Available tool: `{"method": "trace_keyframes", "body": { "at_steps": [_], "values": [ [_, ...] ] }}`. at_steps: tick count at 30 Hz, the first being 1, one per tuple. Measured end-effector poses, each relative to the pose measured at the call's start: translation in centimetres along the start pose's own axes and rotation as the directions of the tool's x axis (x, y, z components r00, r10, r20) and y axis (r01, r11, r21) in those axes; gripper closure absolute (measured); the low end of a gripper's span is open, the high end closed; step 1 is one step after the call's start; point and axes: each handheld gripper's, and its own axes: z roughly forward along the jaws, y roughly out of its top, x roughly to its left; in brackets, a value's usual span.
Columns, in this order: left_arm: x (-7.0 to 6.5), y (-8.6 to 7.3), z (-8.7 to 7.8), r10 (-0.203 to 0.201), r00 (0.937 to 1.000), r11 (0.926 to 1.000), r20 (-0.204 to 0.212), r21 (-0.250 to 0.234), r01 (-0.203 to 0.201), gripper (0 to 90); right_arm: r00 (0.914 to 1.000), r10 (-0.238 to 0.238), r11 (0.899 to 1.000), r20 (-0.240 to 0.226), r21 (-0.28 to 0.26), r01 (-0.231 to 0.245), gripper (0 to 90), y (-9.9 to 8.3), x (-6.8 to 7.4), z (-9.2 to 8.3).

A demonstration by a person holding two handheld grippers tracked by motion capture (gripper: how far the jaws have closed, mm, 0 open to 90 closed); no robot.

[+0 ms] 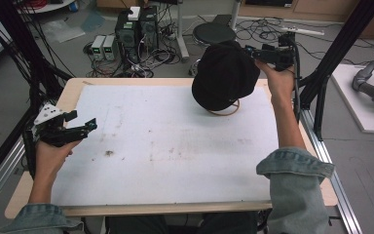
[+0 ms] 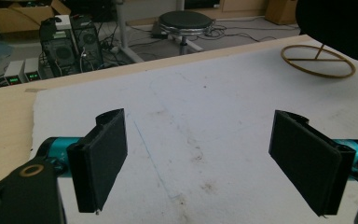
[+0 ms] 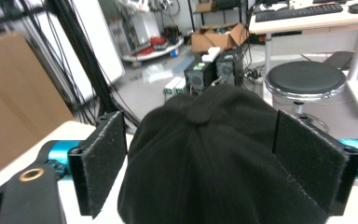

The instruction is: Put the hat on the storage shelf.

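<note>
Black cap (image 1: 224,75) atop wire stand (image 1: 225,110)

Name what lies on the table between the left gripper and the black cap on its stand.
Nothing: between the left gripper and the black cap, the high view shows bare, stained white mat.

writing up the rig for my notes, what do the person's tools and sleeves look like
Both tools are black, each with two flat rectangular padded jaws on teal barrels. The left tool carries a grey three-cornered plate on top; a black cable trails down from the right tool. The person wears blue denim sleeves with turned-back cuffs.
</note>
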Motion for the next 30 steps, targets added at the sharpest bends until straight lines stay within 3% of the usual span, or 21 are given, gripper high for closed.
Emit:
{"method": "trace_keyframes", "body": {
  "at_steps": [1, 2, 3, 5, 10, 20, 26, 30],
  "values": [
    [0.0, 0.0, 0.0, 0.000, 1.0000, 1.0000, 0.000, 0.000, 0.000, 19.5, 1.0000, 0.000, 1.000, 0.000, 0.000, 0.000, 16.1, 0.0, 0.0, 0.0],
    [0.0, 0.0, 0.1, 0.003, 1.0000, 1.0000, 0.000, 0.003, -0.003, 19.6, 0.9991, -0.043, 0.999, -0.001, 0.017, 0.043, 15.1, 0.0, 0.7, -0.8],
    [-0.2, 0.1, 0.2, 0.004, 1.0000, 1.0000, 0.006, 0.003, -0.004, 19.5, 0.9984, -0.057, 0.998, -0.001, 0.014, 0.057, 15.2, -0.1, 1.1, -1.2],
    [-0.3, 0.2, 0.3, 0.005, 1.0000, 1.0000, 0.008, 0.001, -0.005, 19.5, 0.9962, -0.087, 0.995, 0.013, -0.050, 0.087, 16.1, -0.8, 1.7, -2.2],
    [-0.4, 0.2, 0.3, 0.010, 0.9999, 0.9999, 0.009, 0.003, -0.010, 19.5, 0.9977, -0.068, 0.997, 0.011, -0.027, 0.068, 14.2, -2.4, 1.8, -3.9],
    [-0.3, 0.2, 0.5, 0.003, 1.0000, 1.0000, 0.006, 0.001, -0.003, 19.5, 0.9951, -0.096, 0.995, 0.023, -0.035, 0.097, 11.9, -6.7, 2.2, -7.1],
    [-0.3, 0.0, 0.4, 0.003, 1.0000, 1.0000, 0.002, 0.008, -0.003, 19.4, 0.9931, -0.117, 0.993, 0.002, -0.014, 0.117, 11.6, -11.4, 2.3, -8.9],
    [-0.2, 0.0, 0.3, 0.005, 1.0000, 1.0000, -0.004, 0.005, -0.005, 19.4, 0.9905, -0.137, 0.990, -0.003, -0.026, 0.137, 11.5, -13.1, 2.5, -9.6]
  ]
}}
